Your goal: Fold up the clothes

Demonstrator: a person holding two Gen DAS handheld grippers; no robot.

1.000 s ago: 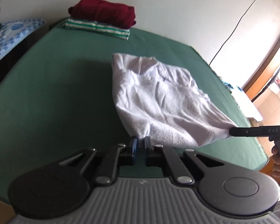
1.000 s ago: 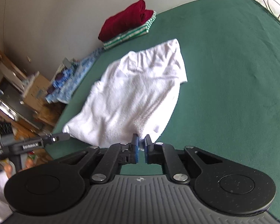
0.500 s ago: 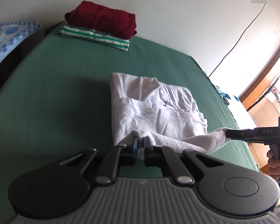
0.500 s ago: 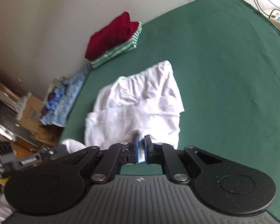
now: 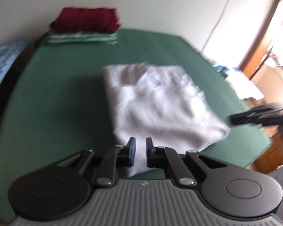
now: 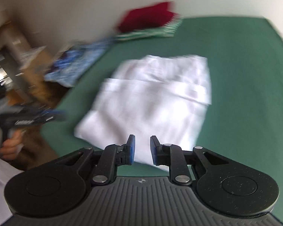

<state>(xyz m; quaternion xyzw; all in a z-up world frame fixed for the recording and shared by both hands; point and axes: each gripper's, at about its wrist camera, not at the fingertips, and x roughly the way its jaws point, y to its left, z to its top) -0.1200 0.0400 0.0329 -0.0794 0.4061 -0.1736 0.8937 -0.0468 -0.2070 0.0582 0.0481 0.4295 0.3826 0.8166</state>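
A white garment (image 5: 160, 103) lies folded on the green table (image 5: 56, 103), its top layer doubled over (image 6: 152, 98). My left gripper (image 5: 141, 151) hovers at its near corner, jaws a little apart; the cloth shows through the gap, not pinched. From the right wrist view the left gripper (image 6: 60, 114) is blurred beside the garment's left corner, apart from it. My right gripper (image 6: 142, 150) is open and its jaws are opening, with cloth showing below the gap and the pads not pressing it. It shows blurred (image 5: 234, 119) off the garment's right corner.
A folded dark red garment (image 5: 86, 19) rests on a green-and-white striped one (image 5: 83, 38) at the table's far edge by the wall. Blue patterned fabric (image 6: 75, 66) lies off the table's left side. A hand (image 6: 9, 145) holds the left gripper's handle. Wooden furniture stands right (image 5: 260, 56).
Both grippers carried the garment's near edge over the far part, then let go and drew back. The jaws of both have parted and the garment lies folded.
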